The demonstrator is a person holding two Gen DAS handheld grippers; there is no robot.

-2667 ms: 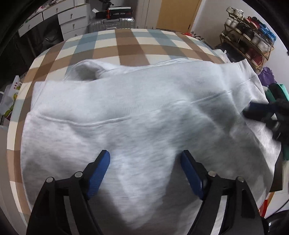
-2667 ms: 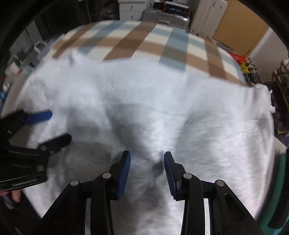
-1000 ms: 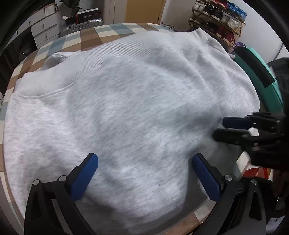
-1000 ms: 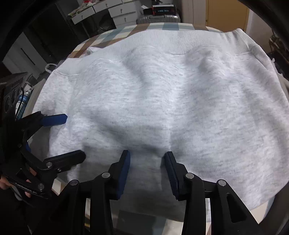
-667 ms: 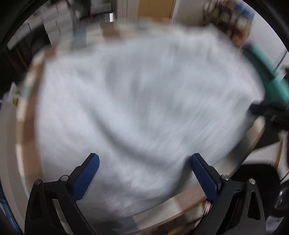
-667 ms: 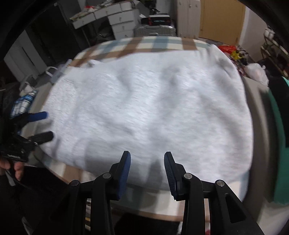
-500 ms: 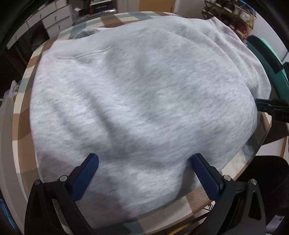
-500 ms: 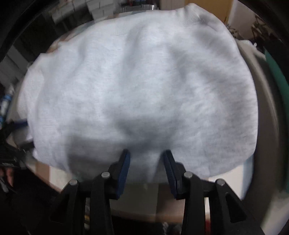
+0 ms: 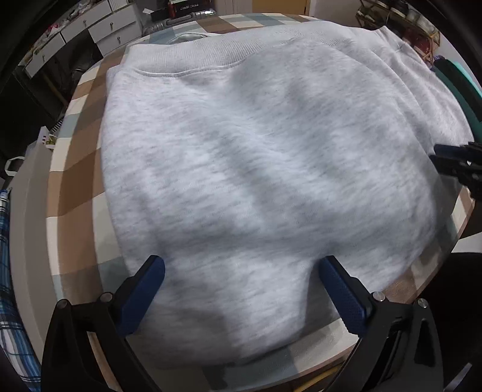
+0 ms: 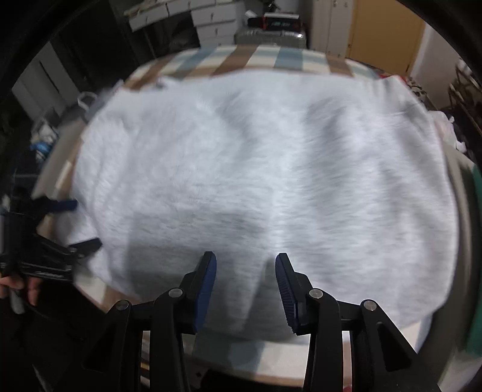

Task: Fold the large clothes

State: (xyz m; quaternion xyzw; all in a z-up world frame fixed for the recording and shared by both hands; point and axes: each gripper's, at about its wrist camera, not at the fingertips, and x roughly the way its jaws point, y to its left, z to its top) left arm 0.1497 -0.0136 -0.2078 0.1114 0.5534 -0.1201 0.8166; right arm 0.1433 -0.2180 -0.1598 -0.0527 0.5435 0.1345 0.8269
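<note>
A pale heather-grey sweatshirt (image 9: 265,169) is showing a ribbed band of the same grey along its far edge. Under the sweatshirt, a tablecloth (image 9: 75,169) is showing checks of brown, cream and pale blue-grey. Both the left gripper (image 9: 241,283) and the right gripper (image 10: 245,280) are wearing dark blue pads on black frames. Beyond the sweatshirt, a door (image 10: 388,39) is glowing mustard yellow beside white drawers (image 10: 211,21).

I count one light grey fleece sweatshirt (image 9: 256,169) on one round table with a brown, cream and pale blue checked cloth (image 9: 75,169). Two black grippers with blue pads: my left gripper (image 9: 241,280) and my right gripper (image 10: 245,279). One silver ribbed suitcase (image 10: 271,37) stands behind.
</note>
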